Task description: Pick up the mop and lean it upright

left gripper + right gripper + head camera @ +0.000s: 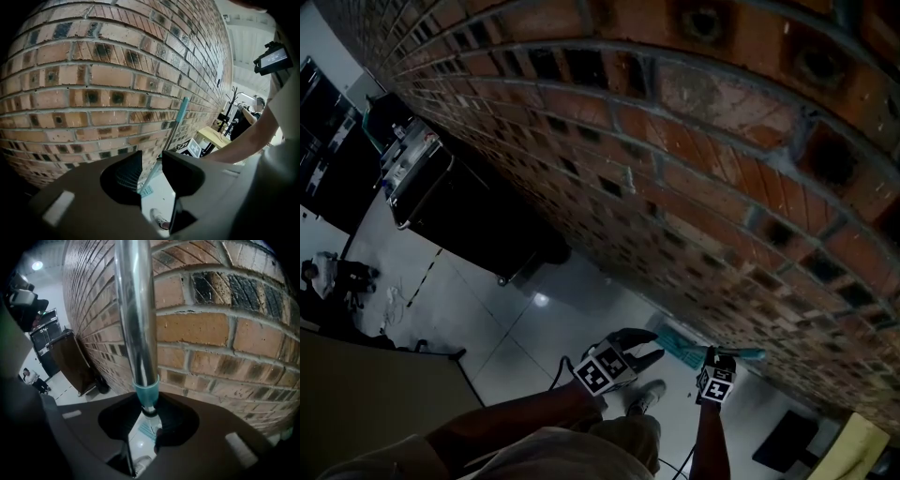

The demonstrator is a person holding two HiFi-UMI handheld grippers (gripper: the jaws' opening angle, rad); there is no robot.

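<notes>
1. Left gripper (pixel 151 161): jaws apart, with nothing between them. It is held just beside the right gripper.
2. Right gripper (pixel 149 411): jaws clamped on the mop (pixel 136 310), on its metal pole near the teal collar.
3. Mop position: the flat teal head is down at the tiled floor (pixel 534 319), near the person's shoe (pixel 647 396). The pole tilts up toward the brick wall (pixel 675 141).
4. Black wheeled cabinet (pixel 459 202): stands by the wall, well apart. The items on top are too small to identify.

Silver mop (pixel 137 310) with teal collar, red-brown brick wall (pixel 675 141), black-and-white marker cube (pixel 602 372), pale grey floor (pixel 516 319).
</notes>
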